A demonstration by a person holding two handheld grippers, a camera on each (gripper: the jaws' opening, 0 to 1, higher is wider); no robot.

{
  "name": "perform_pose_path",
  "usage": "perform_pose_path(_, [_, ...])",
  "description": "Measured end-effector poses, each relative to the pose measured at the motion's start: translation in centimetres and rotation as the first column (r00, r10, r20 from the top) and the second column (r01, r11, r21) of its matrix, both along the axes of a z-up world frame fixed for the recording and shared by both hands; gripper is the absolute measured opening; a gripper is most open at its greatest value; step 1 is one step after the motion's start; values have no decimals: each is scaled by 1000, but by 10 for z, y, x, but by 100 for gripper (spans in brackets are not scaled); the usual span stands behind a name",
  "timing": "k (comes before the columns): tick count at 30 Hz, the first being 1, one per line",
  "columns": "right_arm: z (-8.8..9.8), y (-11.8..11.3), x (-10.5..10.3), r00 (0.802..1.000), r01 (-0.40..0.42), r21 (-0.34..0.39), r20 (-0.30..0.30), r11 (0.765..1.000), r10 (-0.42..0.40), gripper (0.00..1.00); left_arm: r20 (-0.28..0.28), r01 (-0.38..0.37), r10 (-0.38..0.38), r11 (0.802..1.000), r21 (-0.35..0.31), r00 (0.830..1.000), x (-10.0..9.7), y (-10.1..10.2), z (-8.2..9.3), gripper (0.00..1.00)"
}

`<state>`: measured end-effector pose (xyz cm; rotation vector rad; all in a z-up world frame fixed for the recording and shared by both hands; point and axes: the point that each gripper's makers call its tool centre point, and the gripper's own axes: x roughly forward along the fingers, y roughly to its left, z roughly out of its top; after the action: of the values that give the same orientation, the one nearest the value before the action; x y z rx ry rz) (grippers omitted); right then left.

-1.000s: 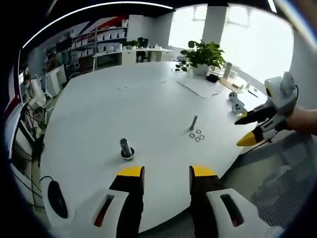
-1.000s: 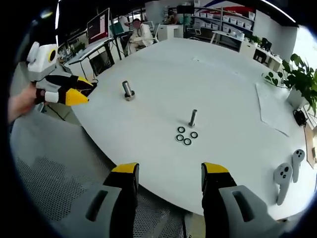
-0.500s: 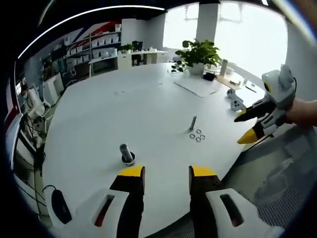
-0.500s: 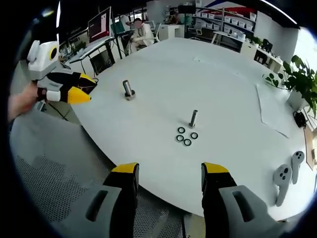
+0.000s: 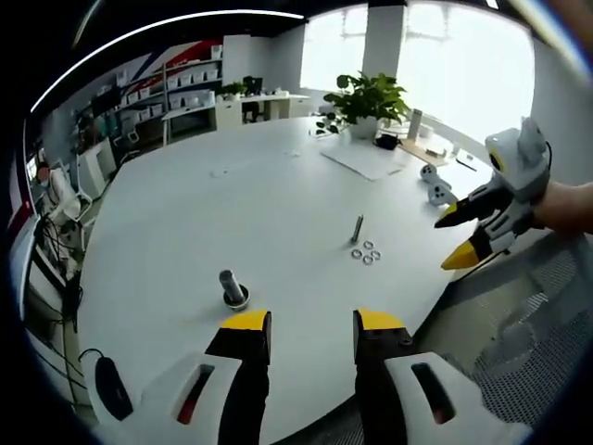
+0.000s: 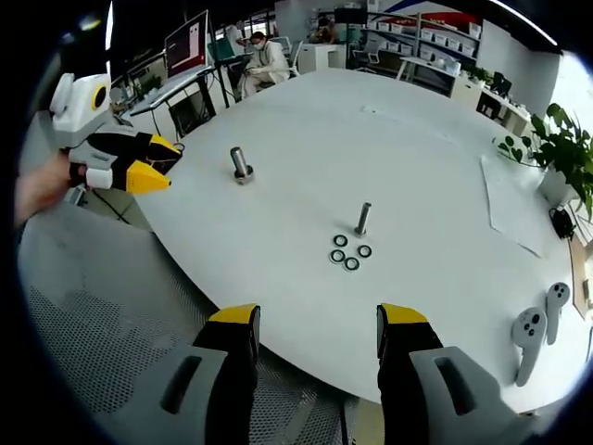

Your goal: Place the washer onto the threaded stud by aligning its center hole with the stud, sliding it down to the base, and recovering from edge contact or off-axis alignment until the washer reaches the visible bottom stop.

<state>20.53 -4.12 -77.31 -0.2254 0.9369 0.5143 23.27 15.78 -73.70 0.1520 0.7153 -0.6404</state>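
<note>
A thin threaded stud stands upright near the middle of the round white table, with several dark washers lying flat just in front of it. The same stud and washers appear in the left gripper view. A thicker bolt stands on its base further left, seen close as the bolt in the left gripper view. My right gripper is open and empty, off the table's near edge. My left gripper is open and empty, hovering at the table edge just short of the thick bolt.
Two white handheld controllers lie at the table's right side. A sheet of paper and a potted plant are beyond. A black mouse lies by the left gripper. A person sits at a desk far back.
Both views have shifted slightly as the hands drift. The stud, washers and bolt have not moved, and both grippers stay open.
</note>
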Motion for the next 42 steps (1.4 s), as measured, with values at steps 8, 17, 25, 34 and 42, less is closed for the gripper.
perform_pose_path(8, [4,-1,3,1000,12,5,6,1000,-12,53,3,3,-3,1000,-5,1000,0,-2,3,33])
perform_pose_path(17, [-1,-5,7,999,40,21,-31,999,-40,53,4,15,-15,1000,11,1000,-3,-2,1,32])
perform_pose_path(25, [-8,-14,25,998,35,-7,-43,999,-36,49,2,29,-29,1000,-2,1000,-4,-7,3,33])
perform_pose_path(34, [-37,-10,35,994,-24,-28,-105,999,21,38,-4,35,-35,999,-7,999,-6,-8,2,32])
perform_pose_path(42, [-55,-8,48,991,-33,-47,-134,998,26,36,-2,43,-43,999,-7,999,-7,-9,2,32])
